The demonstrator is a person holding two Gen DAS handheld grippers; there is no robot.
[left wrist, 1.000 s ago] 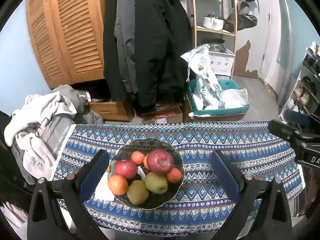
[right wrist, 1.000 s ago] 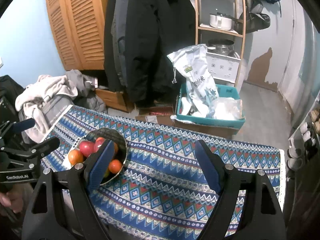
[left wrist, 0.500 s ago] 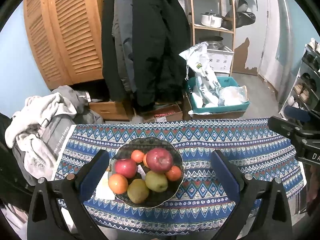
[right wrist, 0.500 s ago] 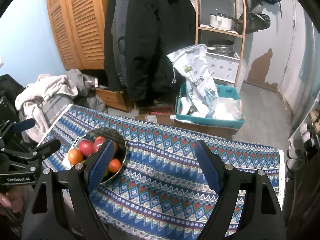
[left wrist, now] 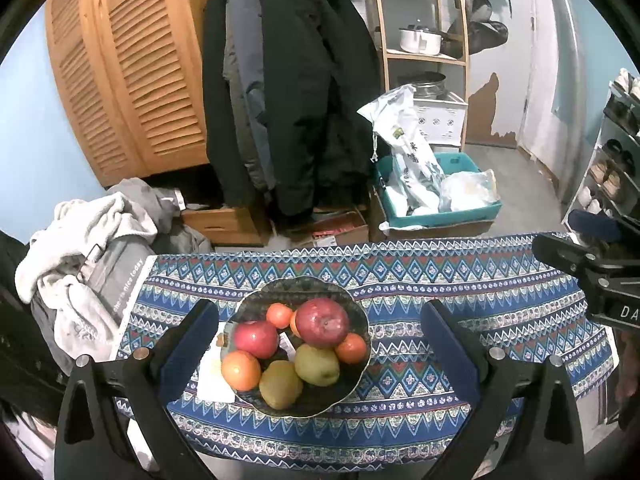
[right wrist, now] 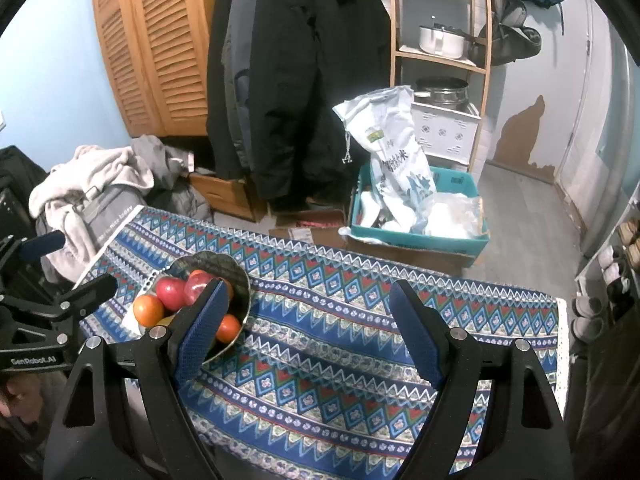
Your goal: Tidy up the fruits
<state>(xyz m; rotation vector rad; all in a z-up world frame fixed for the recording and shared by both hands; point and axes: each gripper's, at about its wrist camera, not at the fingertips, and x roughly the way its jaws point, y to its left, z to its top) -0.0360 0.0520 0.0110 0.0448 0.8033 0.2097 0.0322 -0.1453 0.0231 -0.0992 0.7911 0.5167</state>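
Note:
A dark scalloped bowl [left wrist: 352, 312] sits on the patterned tablecloth [left wrist: 460, 280]. It holds two red apples [left wrist: 322, 323], several oranges [left wrist: 241, 370] and two green kiwis [left wrist: 280, 385]. My left gripper [left wrist: 320, 344] is open and empty, hovering above the bowl, which shows between its fingers. My right gripper [right wrist: 306, 326] is open and empty over the cloth to the right of the bowl [right wrist: 240, 276]; its left finger hides part of the fruit. The apples [right wrist: 171, 289] show there too.
A white paper [left wrist: 212, 376] lies under the bowl's left side. Clothes [left wrist: 80, 248] are piled off the table's left end. Beyond the far edge are hanging coats [left wrist: 288, 80], a teal crate [left wrist: 440, 208] with bags, shelves and a shoe rack [left wrist: 616, 152].
Both grippers have stayed almost still. The left wrist view has shifted very slightly, and the bowl and fruit have not moved.

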